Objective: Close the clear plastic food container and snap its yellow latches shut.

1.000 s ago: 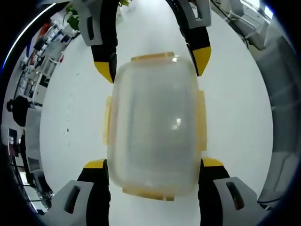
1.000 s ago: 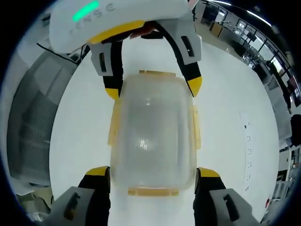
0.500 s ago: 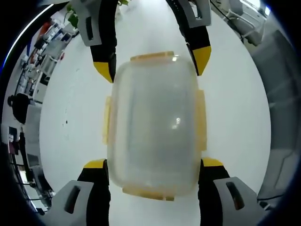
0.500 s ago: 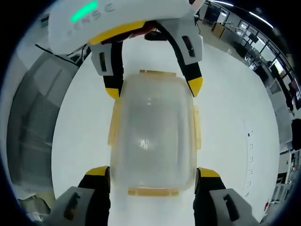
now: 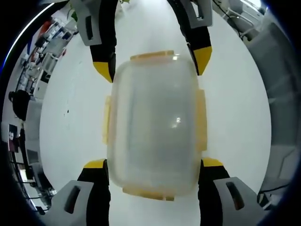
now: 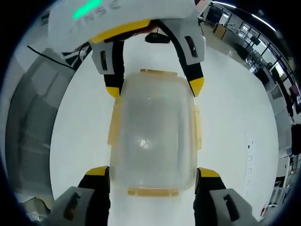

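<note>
The clear plastic container [image 5: 153,122] has its lid on, with yellow latches [image 5: 201,120] lying along all its sides. In the left gripper view my left gripper [image 5: 154,165] clasps its near end, one jaw on each side. My right gripper [image 5: 153,66] clasps the far end from the top of that view. In the right gripper view the same container [image 6: 153,136] sits between my right gripper [image 6: 153,173] at the bottom and my left gripper [image 6: 153,89] at the top. Whether the latches [image 6: 197,127] are snapped down, I cannot tell.
Under the container lies a plain white surface [image 5: 70,117]. A grey mesh panel [image 6: 28,132] stands at the left of the right gripper view. Desks and office clutter [image 5: 42,47] line the far edges of the room.
The background has slid slightly in both views, so the cameras moved. The container and both grippers keep the same places relative to each other.
</note>
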A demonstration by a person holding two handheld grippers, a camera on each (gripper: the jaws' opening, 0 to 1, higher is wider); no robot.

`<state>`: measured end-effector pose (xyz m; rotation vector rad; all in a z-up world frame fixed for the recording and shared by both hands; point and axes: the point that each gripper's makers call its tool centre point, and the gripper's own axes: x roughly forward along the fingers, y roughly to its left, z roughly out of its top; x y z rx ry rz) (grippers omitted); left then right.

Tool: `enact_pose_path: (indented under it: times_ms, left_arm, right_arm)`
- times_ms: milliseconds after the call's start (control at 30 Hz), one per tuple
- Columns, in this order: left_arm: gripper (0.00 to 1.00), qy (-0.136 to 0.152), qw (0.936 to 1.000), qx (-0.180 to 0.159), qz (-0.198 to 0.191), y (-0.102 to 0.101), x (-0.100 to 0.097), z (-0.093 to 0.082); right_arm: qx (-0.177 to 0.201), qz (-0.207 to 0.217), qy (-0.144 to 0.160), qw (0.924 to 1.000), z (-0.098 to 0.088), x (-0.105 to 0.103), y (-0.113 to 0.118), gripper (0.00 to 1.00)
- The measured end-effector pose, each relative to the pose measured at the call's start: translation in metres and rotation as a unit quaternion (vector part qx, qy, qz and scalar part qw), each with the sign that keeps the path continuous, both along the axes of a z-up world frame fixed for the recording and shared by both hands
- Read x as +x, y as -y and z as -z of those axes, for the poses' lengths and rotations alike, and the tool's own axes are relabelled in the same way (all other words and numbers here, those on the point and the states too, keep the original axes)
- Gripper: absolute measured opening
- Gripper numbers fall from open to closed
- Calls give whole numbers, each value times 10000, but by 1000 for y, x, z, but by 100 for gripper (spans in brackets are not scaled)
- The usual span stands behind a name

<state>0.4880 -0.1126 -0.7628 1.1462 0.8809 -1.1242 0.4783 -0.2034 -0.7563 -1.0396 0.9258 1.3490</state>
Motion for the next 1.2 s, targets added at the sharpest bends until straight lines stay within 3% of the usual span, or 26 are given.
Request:
enact_pose_path:
  times_ms: [700, 1100, 1200]
  left_arm:
    - [76, 90, 9999, -40, -60, -3, 11, 1]
    - [78, 212, 9992, -209, -283, -6, 12, -11]
    - [78, 187, 9977, -361, -536, -8, 11, -16]
  right_arm:
    - [32, -42, 71, 10000, 1, 12, -3, 73]
    - [324, 263, 272, 9988, -13, 11, 2, 75]
    - [375, 418, 304, 9980, -17, 8, 6, 73]
